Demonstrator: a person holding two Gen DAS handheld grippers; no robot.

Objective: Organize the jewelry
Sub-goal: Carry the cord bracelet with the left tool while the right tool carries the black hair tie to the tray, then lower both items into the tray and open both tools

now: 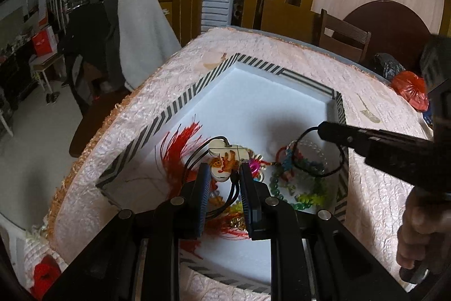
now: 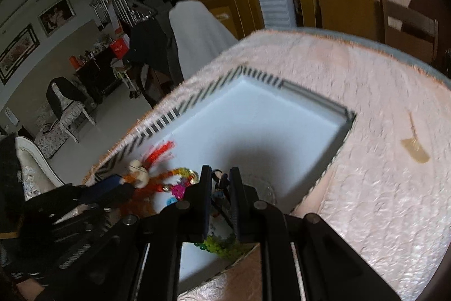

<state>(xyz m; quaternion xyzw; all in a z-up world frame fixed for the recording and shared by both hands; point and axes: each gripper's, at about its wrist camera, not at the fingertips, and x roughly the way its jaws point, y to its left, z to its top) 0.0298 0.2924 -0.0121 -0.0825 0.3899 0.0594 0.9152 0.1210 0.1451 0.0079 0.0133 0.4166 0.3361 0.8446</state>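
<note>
A white foam tray (image 1: 253, 98) with a striped rim lies on the pink tablecloth. Jewelry is heaped at its near end: a wooden painted pendant (image 1: 227, 161) on a black cord, red tassels (image 1: 180, 143), and colourful bead bracelets (image 1: 307, 196). My left gripper (image 1: 225, 174) is closed on the pendant and its cord. My right gripper (image 2: 218, 182) is shut on a thin black cord loop (image 1: 318, 151), lifted above the bracelets. In the right wrist view the tray (image 2: 267, 114) and the pendant (image 2: 139, 174) show, blurred.
The pink tablecloth (image 1: 366, 188) covers a round table. A red bag (image 1: 410, 89) lies at its far right edge. A chair draped in white cloth (image 1: 143, 35) stands beyond the table's left side, and a wooden chair (image 1: 344, 38) behind it.
</note>
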